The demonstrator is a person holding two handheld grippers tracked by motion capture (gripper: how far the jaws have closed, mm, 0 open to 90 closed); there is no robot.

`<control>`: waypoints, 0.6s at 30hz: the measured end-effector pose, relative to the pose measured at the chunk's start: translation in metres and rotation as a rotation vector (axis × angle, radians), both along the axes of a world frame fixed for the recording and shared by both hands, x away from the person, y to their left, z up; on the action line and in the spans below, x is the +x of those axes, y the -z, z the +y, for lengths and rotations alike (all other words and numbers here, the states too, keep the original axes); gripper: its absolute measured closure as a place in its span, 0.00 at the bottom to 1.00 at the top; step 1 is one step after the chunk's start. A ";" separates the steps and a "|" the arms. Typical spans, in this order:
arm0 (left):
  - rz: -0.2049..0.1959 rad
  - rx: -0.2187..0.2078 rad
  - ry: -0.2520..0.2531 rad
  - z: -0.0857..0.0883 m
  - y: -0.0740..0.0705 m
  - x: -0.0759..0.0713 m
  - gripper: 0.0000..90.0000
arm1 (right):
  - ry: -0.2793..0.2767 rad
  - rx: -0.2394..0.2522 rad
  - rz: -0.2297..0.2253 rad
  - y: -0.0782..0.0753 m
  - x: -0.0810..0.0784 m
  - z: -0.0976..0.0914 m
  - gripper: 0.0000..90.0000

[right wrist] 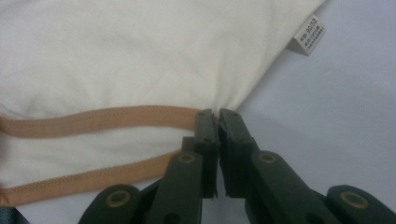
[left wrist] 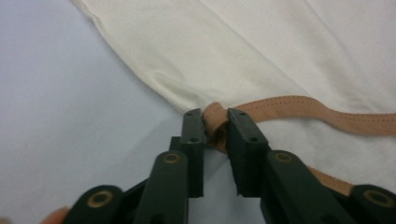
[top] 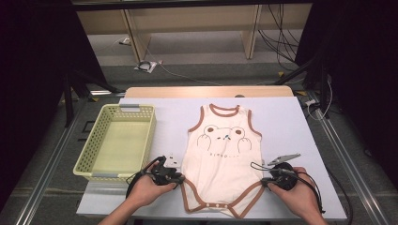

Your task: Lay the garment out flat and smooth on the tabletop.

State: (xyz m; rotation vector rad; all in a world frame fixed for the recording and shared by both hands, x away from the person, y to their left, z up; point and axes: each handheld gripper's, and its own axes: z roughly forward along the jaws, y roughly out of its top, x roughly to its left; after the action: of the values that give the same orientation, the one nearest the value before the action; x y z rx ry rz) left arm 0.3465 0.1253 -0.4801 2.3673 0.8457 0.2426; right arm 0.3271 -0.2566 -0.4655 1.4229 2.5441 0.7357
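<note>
Two grippers are clamped on the baby bodysuit [top: 219, 154], one at each near hip corner. The bodysuit lies flat, face up, at the middle of the white table [top: 291, 122], neck toward the far edge and snap crotch toward the near edge.

Left gripper [top: 180, 178]: in the left gripper view the jaws are pressed together on the brown leg binding [left wrist: 299, 107], which bunches into a small fold between the pads where it meets the side seam. Right gripper [top: 265, 181]: in the right gripper view the jaws are pinching the corner where the binding ends; cloth puckers toward the tips.

Step in hand, as judged: both near corners are secured, the start of a fold or a lift. The yellow basket [top: 141, 112] stands left of the bodysuit, well apart, a likely destination.

Next move calls for: raising both hands together at an even pace so the near half comes up level, then carrying it toward the neck without dragging the far half. The right pinch looks shallow and may slip.

Hard to make out:
- whether each pinch takes both layers or just the top one;
- print on the side label [right wrist: 308, 33], too small to read;
- lettering under the bear print [top: 224, 136];
- near hem, cut close to the frame edge in the high view.
</note>
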 end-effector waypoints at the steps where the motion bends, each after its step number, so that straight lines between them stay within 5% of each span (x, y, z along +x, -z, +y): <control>1: 0.003 -0.004 -0.007 0.000 0.000 0.000 0.94 | -0.002 0.000 0.001 0.000 0.000 0.000 0.97; 18: -0.035 0.014 -0.043 0.009 -0.005 -0.010 0.99 | -0.003 0.006 -0.005 -0.001 0.000 -0.001 0.97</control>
State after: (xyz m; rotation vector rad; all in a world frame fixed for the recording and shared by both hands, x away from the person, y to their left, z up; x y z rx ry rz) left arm 0.3365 0.1339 -0.4747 2.3532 0.8823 0.3077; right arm 0.3267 -0.2580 -0.4642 1.4184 2.5427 0.7470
